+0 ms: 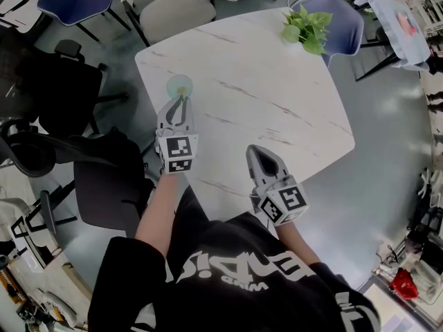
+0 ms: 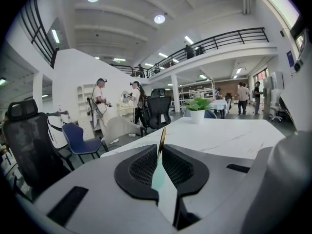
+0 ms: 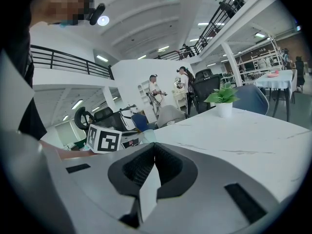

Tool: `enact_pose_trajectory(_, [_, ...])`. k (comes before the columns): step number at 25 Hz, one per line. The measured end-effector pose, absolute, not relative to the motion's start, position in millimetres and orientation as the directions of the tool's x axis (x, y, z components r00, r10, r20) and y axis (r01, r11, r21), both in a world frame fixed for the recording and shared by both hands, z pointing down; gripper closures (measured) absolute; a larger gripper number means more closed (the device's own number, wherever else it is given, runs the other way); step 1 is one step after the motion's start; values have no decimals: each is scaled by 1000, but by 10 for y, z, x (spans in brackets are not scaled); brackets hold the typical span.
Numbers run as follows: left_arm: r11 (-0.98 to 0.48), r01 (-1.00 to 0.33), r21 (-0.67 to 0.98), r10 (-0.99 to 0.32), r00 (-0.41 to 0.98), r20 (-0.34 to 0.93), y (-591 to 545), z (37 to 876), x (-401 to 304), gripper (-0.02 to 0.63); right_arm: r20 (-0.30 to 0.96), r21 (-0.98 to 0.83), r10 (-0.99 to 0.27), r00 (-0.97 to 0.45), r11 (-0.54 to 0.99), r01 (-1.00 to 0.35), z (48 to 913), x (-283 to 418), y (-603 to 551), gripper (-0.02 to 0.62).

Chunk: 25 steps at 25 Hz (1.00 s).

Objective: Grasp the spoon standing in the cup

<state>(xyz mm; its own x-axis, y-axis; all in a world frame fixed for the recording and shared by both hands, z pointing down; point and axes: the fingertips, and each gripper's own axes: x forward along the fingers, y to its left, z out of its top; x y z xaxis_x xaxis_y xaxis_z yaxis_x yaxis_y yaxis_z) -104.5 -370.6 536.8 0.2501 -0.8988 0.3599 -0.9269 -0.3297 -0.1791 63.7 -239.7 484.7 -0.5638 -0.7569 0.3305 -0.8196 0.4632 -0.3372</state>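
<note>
Left tool (image 1: 181,104) pinched the spoon (image 2: 161,138) handle, right tool (image 1: 257,153) sat closed; an off-axis lift risked tipping the cup (image 1: 178,86).

Golden spoon (image 2: 162,138), pale green cup (image 1: 180,86)

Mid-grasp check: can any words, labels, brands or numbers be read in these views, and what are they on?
Nothing reads clearly.
Shirt: large white lettering, upside down and creased; cannot be read with certainty.
Marker cubes: black-and-white square patterns only, no words or numbers.
Blue sign on the wall in the left gripper view: too small to read.
</note>
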Motion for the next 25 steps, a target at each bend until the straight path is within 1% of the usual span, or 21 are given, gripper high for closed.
enact_pose_trajectory(8, [-312, -931, -191, -902, 228, 366, -3662, 5373, -1068, 574, 327, -332, -758, -564, 466, -820, 4832, 669, -2359, 581])
enact_pose_trajectory(17, [-304, -932, -197, -911, 225, 346, -3667, 5230, -1091, 583, 312, -324, -766, -562, 470, -821, 4743, 651, -2307, 581])
enact_pose_trajectory(25, [-311, -923, -227, -925, 240, 294, -3732, 4958, -1085, 586, 306, -320, -757, -577, 489, -811, 4710, 580, -2207, 582])
